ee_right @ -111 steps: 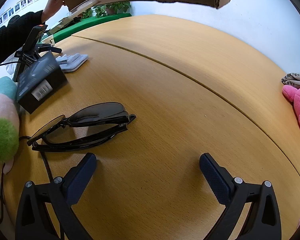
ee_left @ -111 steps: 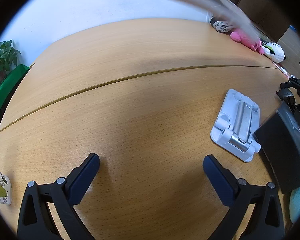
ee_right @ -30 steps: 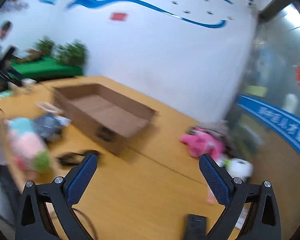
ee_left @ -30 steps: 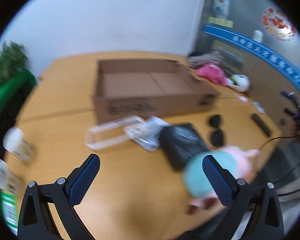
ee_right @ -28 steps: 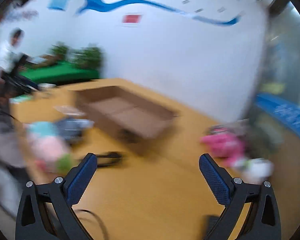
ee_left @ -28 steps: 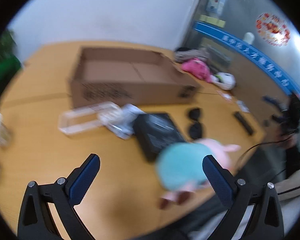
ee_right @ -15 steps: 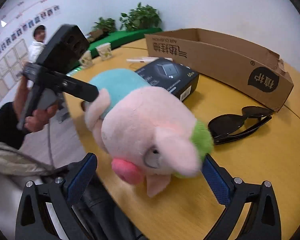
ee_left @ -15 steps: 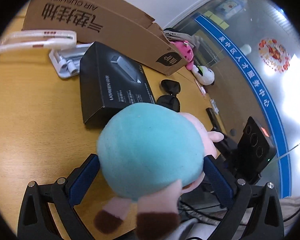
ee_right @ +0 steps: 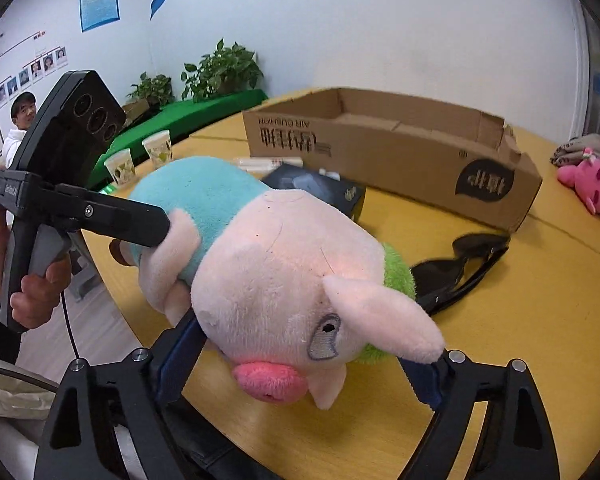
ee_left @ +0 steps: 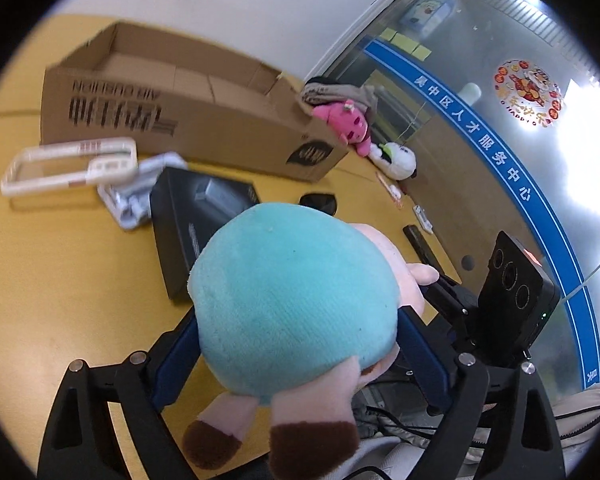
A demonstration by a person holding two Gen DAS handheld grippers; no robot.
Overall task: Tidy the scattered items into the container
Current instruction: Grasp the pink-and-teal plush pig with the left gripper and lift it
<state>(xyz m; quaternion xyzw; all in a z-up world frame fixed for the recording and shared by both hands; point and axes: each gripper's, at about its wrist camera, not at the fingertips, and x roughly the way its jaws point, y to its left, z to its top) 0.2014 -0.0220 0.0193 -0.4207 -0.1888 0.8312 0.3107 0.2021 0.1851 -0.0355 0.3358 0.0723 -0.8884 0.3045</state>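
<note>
Left tool (ee_left: 298, 354) sits around the teal rear end of the plush pig (ee_left: 292, 304), jaws closing, blue pads (ee_left: 176, 360) touching the fabric on both sides; brown feet hang in front of the camera. Right tool (ee_right: 300, 364) straddles the pig's pink head (ee_right: 300, 292) from the opposite end, jaws also closing, pads against the head just below the ear and snout. Right-wrist view shows the left tool's black body (ee_right: 80, 196) and the person's hand (ee_right: 36, 292) on its grip at the left, one finger tip butting the pig's arm. Pig lies at the desk (ee_right: 520, 340) edge nearest the person, resting on the wood. Just behind it is a black product box (ee_left: 196, 216), partly under the pig's outline. Black sunglasses (ee_right: 460, 264) lie beside the pig's green collar, on the desk. Past the black box: a white folding stand (ee_left: 136, 196) and a clear plastic frame (ee_left: 68, 164). Open cardboard box (ee_right: 388, 152) stands further back, upright, printing upside down, interior looks bare from what is visible. Pink plush toy (ee_right: 592, 188) and a white plush (ee_left: 396, 156) sit at the far desk edge, well apart from the pig. Two paper cups (ee_right: 140, 156) near the green ledge with plants.
</note>
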